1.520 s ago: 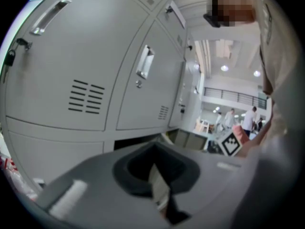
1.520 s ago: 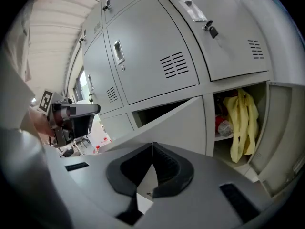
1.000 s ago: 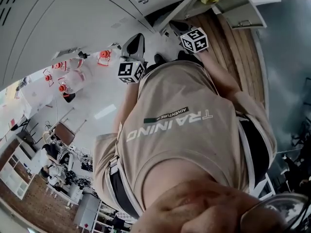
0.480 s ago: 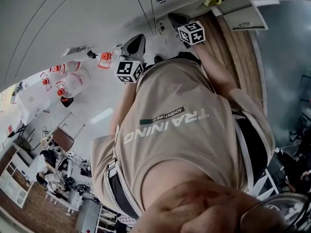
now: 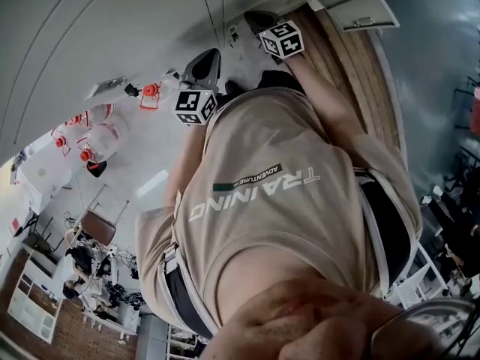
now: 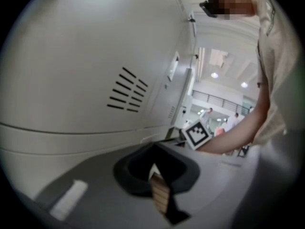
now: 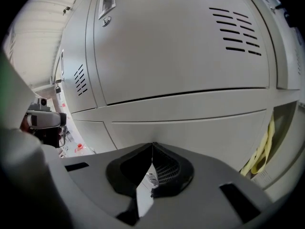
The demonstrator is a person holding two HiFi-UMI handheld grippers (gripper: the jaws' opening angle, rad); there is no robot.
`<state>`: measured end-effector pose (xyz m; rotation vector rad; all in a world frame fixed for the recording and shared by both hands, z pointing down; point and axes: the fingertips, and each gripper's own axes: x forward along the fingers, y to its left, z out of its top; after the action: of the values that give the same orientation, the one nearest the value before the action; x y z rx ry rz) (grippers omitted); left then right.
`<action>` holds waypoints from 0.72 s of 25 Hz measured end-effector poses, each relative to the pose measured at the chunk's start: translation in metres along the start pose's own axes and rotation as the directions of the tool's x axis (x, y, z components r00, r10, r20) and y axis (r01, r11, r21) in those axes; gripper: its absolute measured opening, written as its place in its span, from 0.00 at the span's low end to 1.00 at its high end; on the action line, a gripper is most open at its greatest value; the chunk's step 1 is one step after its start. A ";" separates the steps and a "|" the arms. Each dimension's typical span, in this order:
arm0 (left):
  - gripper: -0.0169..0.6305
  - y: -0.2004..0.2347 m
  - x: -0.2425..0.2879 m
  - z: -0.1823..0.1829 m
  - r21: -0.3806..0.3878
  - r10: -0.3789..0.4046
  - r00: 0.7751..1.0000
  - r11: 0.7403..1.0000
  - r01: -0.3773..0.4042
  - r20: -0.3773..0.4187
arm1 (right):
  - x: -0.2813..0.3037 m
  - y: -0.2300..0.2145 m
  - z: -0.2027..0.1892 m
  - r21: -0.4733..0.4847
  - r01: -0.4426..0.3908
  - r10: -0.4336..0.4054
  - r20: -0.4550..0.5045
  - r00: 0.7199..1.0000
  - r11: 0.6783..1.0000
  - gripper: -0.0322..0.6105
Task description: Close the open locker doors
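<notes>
Left gripper (image 6: pixel 153 150), right gripper (image 7: pixel 152 147): jaws together, empty | pale grey sheet-metal locker door (image 5: pixel 360 10): I'd judge light, stiff; push its free edge.

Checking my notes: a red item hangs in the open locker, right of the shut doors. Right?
No: the item is yellow, not red, as the right gripper view shows. It hangs in the open locker, right of the shut doors.

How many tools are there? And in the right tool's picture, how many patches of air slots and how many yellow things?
Tools: 2, the left tool and the right tool
Air-slot patches: 2, one upper right, one at left
Yellow things: 1
Total: 5
</notes>
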<state>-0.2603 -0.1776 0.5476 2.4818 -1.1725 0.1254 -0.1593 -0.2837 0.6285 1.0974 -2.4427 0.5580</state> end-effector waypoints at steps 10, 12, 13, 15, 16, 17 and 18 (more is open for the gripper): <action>0.03 -0.051 0.056 -0.002 0.058 -0.115 0.991 0.991 0.119 -0.066 | -0.079 -0.047 -0.013 0.013 0.064 -0.065 0.071 0.995 0.998 0.07; 0.03 -0.069 0.075 -0.005 0.072 -0.130 0.988 0.988 0.136 -0.083 | -0.103 -0.072 -0.018 0.041 0.089 -0.092 0.093 0.991 0.995 0.07; 0.03 -0.078 0.084 -0.006 0.074 -0.131 0.987 0.988 0.137 -0.091 | -0.117 -0.085 -0.022 0.057 0.101 -0.106 0.098 0.990 0.993 0.07; 0.03 -0.098 0.102 -0.008 0.064 -0.124 0.987 0.989 0.131 -0.098 | -0.147 -0.113 -0.033 0.085 0.126 -0.134 0.102 0.986 0.988 0.07; 0.03 -0.108 0.111 -0.007 0.054 -0.122 0.988 0.990 0.128 -0.095 | -0.162 -0.128 -0.040 0.096 0.141 -0.150 0.102 0.983 0.985 0.07; 0.03 -0.118 0.122 -0.006 0.047 -0.123 0.988 0.991 0.128 -0.091 | -0.177 -0.144 -0.046 0.105 0.158 -0.168 0.103 0.980 0.982 0.07; 0.03 -0.128 0.134 -0.005 0.043 -0.126 0.988 0.991 0.130 -0.088 | -0.191 -0.162 -0.053 0.115 0.177 -0.189 0.103 0.977 0.977 0.07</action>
<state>-0.0765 -0.1993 0.5454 2.5594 -0.9835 0.2247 0.0923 -0.2398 0.6065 1.4171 -2.3953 0.5853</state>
